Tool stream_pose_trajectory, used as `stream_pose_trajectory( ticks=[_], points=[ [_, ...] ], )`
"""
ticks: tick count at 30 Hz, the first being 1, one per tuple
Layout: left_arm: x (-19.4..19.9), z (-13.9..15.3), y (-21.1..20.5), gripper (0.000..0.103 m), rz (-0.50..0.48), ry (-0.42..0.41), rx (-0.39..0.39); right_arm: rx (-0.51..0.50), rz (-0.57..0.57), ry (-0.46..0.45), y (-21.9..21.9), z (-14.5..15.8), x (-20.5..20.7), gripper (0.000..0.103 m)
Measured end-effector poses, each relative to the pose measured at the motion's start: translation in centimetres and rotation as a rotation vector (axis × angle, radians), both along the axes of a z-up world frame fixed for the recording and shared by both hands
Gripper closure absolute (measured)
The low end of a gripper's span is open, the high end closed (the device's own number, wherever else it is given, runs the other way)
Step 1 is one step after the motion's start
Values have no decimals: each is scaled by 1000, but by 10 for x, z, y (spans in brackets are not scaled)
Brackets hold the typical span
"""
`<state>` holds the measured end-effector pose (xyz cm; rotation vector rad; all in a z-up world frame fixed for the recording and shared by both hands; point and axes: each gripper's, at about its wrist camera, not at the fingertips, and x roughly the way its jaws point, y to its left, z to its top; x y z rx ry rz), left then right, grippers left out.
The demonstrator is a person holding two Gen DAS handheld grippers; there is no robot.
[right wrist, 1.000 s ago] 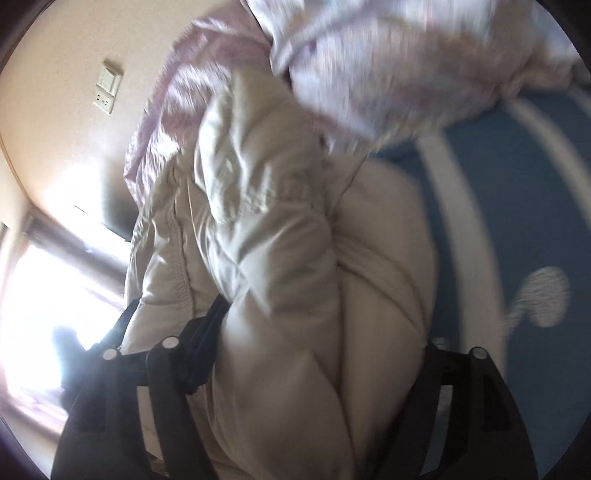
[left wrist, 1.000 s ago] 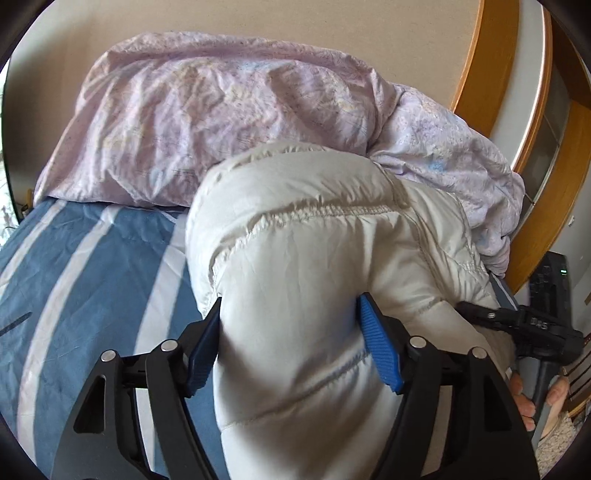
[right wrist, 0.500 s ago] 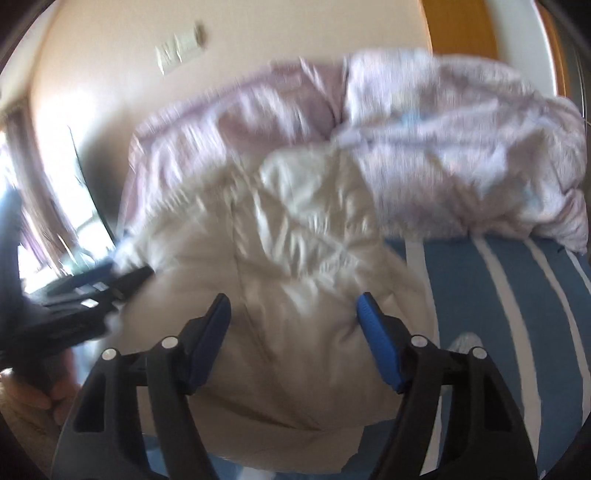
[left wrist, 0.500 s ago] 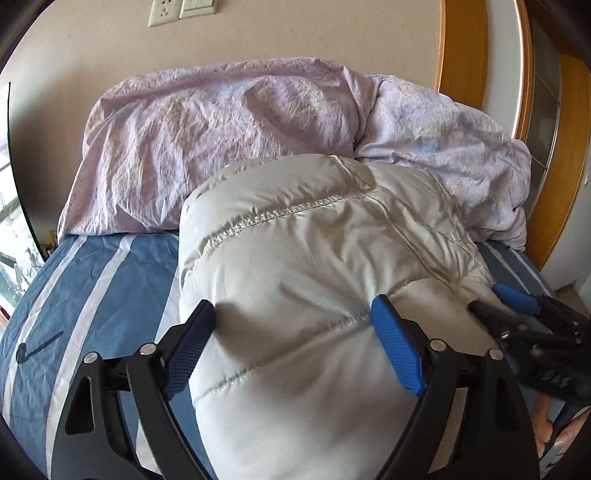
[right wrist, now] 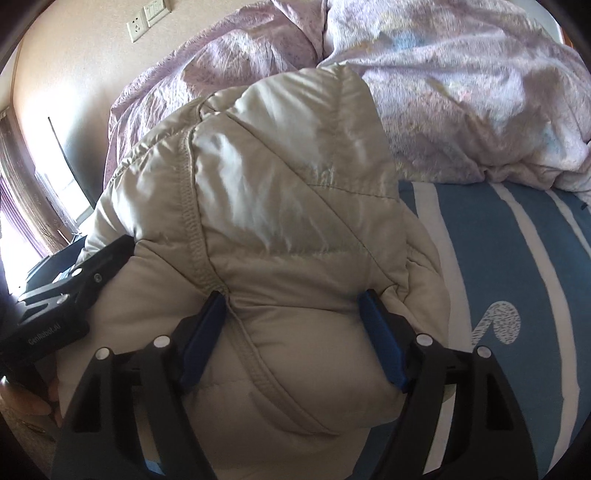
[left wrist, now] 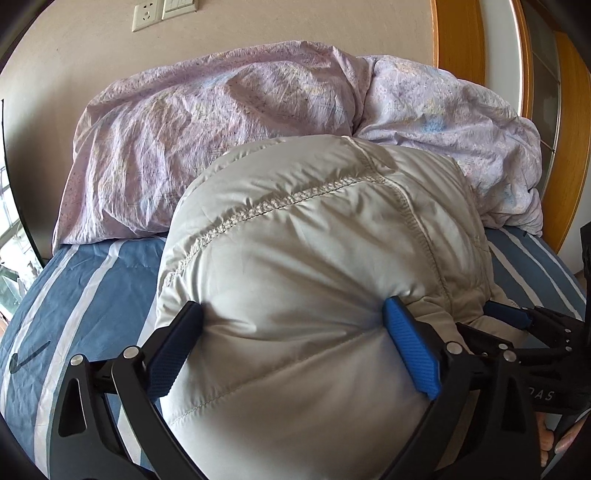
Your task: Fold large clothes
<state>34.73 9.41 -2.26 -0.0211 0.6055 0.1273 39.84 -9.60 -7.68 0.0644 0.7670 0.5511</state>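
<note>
A puffy beige down jacket (left wrist: 303,240) lies bundled on the blue striped bed (left wrist: 74,295). My left gripper (left wrist: 291,304) straddles its near end. Its jaws are opening and stand wide, and the blue pads (left wrist: 410,350) still dent the bulging fabric. In the right wrist view the same jacket (right wrist: 277,166) sits between the jaws of my right gripper (right wrist: 291,295). These jaws are easing open too, and both pads (right wrist: 380,339) pinch creases into the cloth. One finger of the right gripper (left wrist: 506,317) shows beside the jacket in the left view.
A crumpled lilac duvet (left wrist: 221,110) is heaped against the beige wall just behind the jacket. Wall sockets (left wrist: 147,16) sit above it, a wooden frame (left wrist: 458,37) stands at the right. Blue striped sheet (right wrist: 517,258) lies bare to the jacket's right. A hand (left wrist: 554,439) holds the right gripper.
The left jaws have spread much wider around the jacket. The right gripper has rolled upright, and both views now see the jacket bundle resting on the bed below the duvet.
</note>
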Motion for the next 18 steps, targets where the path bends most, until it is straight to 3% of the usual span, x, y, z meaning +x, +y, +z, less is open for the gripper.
stream_pose_trajectory(
  ticks=[11, 18],
  points=[
    [2, -4, -4, 1, 29, -20, 31, 37, -17, 20, -2, -5, 5, 26],
    [-43, 19, 5, 1, 11, -7, -21, 65, -123, 19, -22, 23, -38, 4]
  ],
)
